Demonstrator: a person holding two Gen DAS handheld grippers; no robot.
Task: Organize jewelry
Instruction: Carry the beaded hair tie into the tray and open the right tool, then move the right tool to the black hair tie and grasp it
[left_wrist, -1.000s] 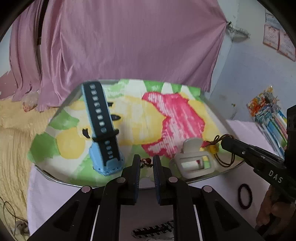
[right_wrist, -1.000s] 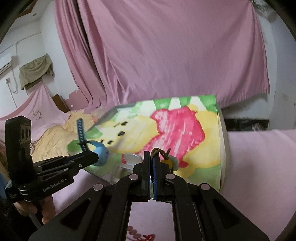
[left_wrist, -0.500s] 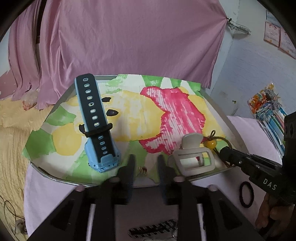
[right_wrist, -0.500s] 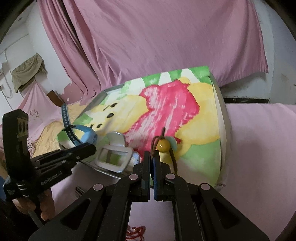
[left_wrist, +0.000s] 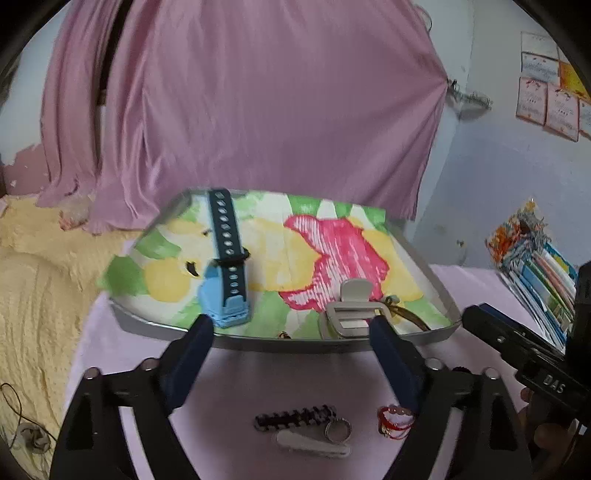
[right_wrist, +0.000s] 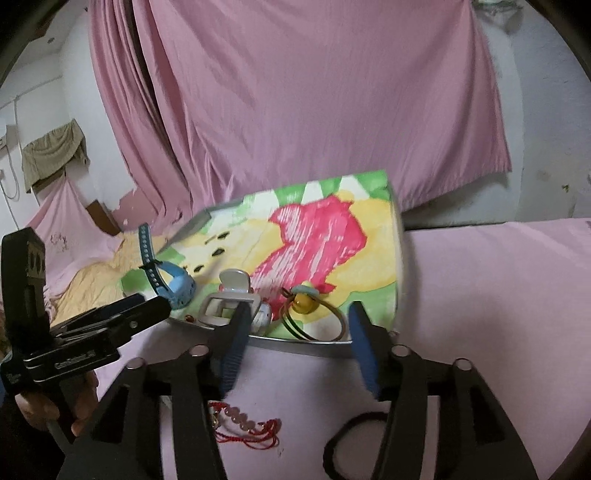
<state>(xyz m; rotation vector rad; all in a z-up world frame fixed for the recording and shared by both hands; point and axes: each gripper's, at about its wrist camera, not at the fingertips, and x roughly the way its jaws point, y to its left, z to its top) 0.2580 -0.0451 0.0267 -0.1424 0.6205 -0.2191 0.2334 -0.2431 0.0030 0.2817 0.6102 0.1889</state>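
Blue-padded left tongs (left_wrist: 290, 326) and right tongs (right_wrist: 295, 325) both gape, released and empty, just short of the tray (left_wrist: 258, 341). Ahead on it lie the blue watch (left_wrist: 225, 295), a white hair clip (left_wrist: 351, 314) and a beaded cord bracelet (right_wrist: 310, 314). Beneath the tongs, a red string bracelet (right_wrist: 243, 424), black hair tie (right_wrist: 354, 428) and braided keychain (left_wrist: 295, 419) wait on pink cloth; their thin strands could slip from a pinch.
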